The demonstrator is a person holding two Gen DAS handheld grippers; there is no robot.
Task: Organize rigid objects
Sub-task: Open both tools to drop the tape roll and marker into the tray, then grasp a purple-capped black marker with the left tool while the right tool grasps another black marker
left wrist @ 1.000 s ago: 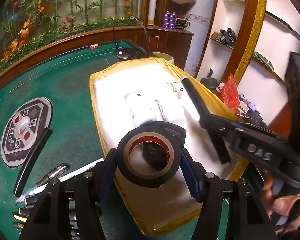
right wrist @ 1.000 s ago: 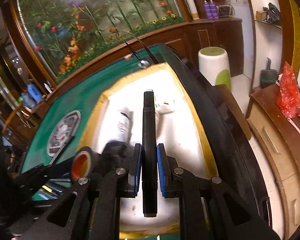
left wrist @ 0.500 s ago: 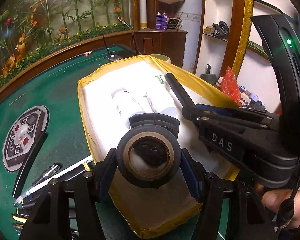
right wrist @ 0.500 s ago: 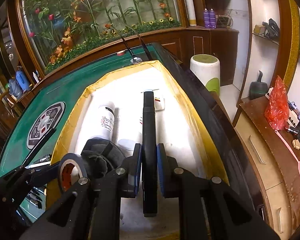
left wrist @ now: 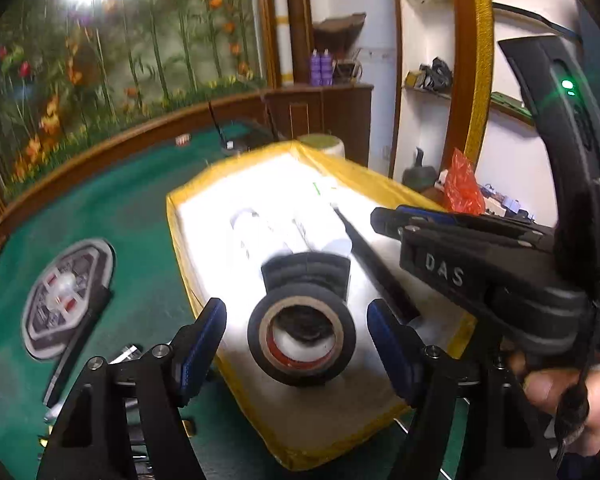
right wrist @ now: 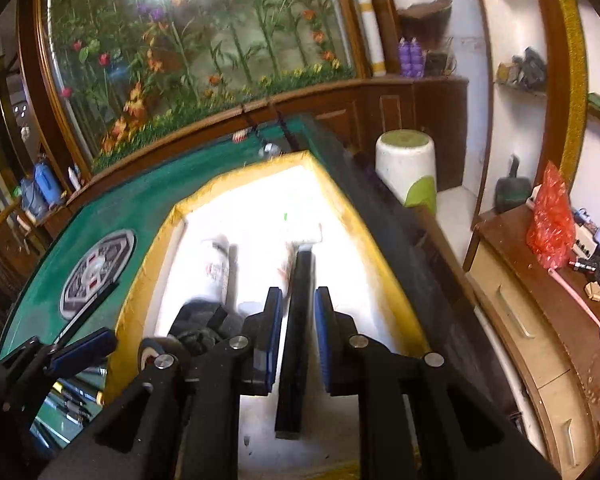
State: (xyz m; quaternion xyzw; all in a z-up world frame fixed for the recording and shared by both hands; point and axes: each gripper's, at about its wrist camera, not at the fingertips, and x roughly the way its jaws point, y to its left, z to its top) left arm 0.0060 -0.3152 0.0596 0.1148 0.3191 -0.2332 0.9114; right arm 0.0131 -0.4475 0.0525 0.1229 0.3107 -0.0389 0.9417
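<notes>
The roll of tape [left wrist: 302, 338] lies in the tray [left wrist: 320, 432] between the opening jaws of the left gripper [left wrist: 296, 336], touching neither pad. Just beyond it sit a second roll [left wrist: 306, 274] and then two bottles [left wrist: 260, 236] side by side. The right gripper [right wrist: 296, 336], to the right of the left one, has a long bar [right wrist: 296, 344] between its opening jaws, pointing ahead over the tray, which rests on the table [left wrist: 100, 200].

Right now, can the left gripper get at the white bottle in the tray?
Probably not directly. The left gripper, jaws opening, has the black tape roll between its fingers, apart from both pads, and more black rolls block the white bottle.
</notes>
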